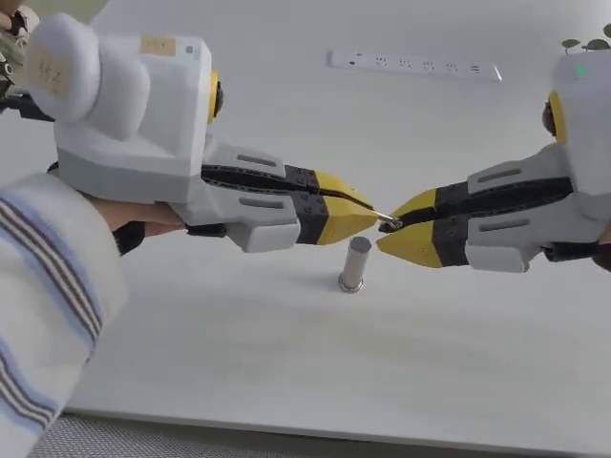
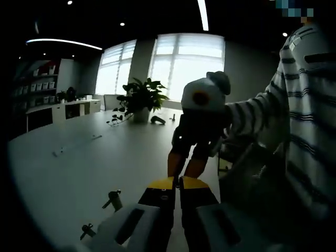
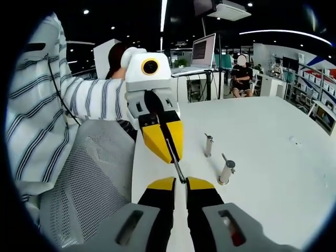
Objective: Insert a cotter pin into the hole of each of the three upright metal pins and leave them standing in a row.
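Note:
Both grippers meet tip to tip above the white table (image 1: 239, 334). A thin cotter pin (image 1: 380, 216) runs between them. My left gripper (image 1: 370, 216) is shut on its legs, and my right gripper (image 1: 384, 237) is shut at its looped end. From the right gripper view the cotter pin (image 3: 175, 159) spans from the left gripper (image 3: 169, 152) to my right gripper (image 3: 181, 182). A bare upright metal pin (image 1: 355, 264) stands just below the tips. Two more upright pins (image 3: 209, 144) (image 3: 227, 171) carry cotter pins; they also stand to the left of my left gripper (image 2: 177, 182), as one pin (image 2: 113, 198) and a second pin (image 2: 86, 230).
A white power strip (image 1: 415, 65) lies at the far side of the table, with plant leaves (image 1: 592, 43) at the far right. The table's front edge (image 1: 286, 425) is close below. A grey mesh chair (image 3: 89, 178) stands beside the table. A person (image 3: 242, 73) sits far off.

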`<action>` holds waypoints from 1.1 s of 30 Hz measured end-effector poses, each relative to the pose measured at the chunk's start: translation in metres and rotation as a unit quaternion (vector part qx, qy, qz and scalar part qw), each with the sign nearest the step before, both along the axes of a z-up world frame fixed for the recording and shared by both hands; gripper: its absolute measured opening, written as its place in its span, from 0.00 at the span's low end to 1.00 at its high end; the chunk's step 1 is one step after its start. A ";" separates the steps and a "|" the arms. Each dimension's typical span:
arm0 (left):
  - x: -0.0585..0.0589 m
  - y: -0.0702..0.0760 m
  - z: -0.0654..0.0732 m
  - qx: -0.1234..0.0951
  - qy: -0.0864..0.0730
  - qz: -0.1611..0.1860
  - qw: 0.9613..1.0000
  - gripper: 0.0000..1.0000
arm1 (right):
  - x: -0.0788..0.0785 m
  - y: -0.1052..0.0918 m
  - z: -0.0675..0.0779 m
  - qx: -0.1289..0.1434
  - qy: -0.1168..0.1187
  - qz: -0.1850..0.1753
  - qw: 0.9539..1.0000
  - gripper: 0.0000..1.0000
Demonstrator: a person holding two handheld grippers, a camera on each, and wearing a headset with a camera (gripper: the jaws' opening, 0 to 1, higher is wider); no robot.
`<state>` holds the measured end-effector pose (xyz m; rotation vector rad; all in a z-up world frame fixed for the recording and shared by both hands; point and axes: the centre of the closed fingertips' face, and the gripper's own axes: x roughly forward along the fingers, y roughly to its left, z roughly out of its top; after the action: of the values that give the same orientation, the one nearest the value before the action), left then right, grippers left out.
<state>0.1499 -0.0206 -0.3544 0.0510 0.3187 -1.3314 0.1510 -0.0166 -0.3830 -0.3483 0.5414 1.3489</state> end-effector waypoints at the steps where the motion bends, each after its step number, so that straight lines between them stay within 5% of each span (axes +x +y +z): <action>1: 0.000 0.000 0.000 0.000 0.000 -0.001 1.000 0.00 | -0.001 0.000 0.001 0.001 0.000 0.001 1.000 0.01; 19: 0.006 0.010 -0.017 0.023 -0.002 -0.036 0.999 0.00 | -0.016 -0.009 0.003 -0.014 -0.009 0.030 0.999 0.00; 28: -0.004 -0.007 -0.016 0.035 -0.010 -0.039 0.999 0.00 | -0.011 -0.013 0.005 -0.024 -0.033 0.040 0.998 0.00; 33: 0.002 -0.009 -0.021 0.051 -0.018 -0.030 0.998 0.03 | -0.010 -0.017 0.003 -0.027 -0.035 0.035 0.998 0.00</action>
<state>0.1516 -0.0297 -0.3759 0.1713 0.3565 -1.3714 0.1407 -0.0336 -0.3800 -0.4612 0.5120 1.3861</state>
